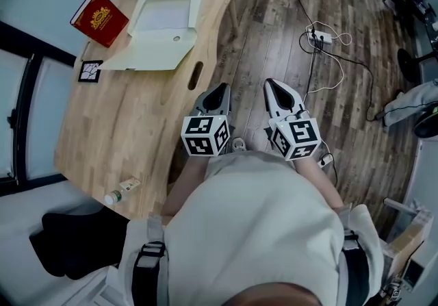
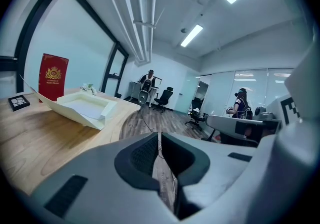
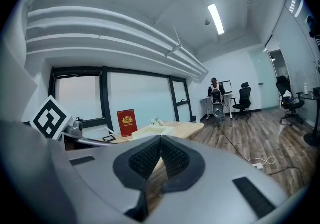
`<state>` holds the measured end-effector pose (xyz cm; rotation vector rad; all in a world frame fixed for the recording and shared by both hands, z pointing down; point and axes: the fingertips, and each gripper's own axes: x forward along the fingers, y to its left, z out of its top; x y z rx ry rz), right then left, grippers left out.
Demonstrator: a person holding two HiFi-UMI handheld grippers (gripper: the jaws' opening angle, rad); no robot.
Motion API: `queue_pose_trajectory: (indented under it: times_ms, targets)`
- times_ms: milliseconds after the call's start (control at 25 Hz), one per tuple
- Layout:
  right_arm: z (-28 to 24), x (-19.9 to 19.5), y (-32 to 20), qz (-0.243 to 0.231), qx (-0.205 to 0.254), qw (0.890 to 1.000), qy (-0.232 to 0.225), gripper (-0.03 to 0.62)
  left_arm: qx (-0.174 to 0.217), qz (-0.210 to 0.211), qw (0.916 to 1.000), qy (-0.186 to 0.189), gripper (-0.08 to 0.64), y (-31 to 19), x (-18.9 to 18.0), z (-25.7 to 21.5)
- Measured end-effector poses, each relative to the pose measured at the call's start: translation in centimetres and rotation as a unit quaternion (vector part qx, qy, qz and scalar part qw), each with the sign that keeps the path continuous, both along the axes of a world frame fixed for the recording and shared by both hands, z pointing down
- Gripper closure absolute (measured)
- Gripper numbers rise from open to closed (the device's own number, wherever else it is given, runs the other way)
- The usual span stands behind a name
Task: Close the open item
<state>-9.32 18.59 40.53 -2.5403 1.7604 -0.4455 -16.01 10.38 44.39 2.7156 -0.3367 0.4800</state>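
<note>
Nothing closed yet. On the table (image 1: 116, 126), just right of the book (image 1: 99, 18), the box (image 1: 196, 9) sits open at the far end, lid (image 1: 147, 55) flat on the wood, tray apparently empty. The left gripper (image 1: 220, 87) hangs off the table edge, well short of the box, jaws together on nothing. Beside it the right gripper (image 1: 272, 83) is likewise pressed together and empty. The whole closing remains to be done.
</note>
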Motion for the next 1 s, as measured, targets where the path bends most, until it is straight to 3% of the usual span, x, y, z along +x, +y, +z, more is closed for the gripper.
queue_pose_trajectory:
  times_ms: [720,1000]
  targets:
    - [1.7,0.7,-5.1,-0.026,-0.013,0.999,-0.022,0.573,-0.018,-0.025,0.9993,-0.02,0.522,-4.2,-0.1,1.9]
    - [1.4,4.4,-7.2,-0.043,-0.007,0.999,-0.014,0.574,-0.022,-0.047,0.9983,-0.026,0.522,-6.2,2.7,2.4]
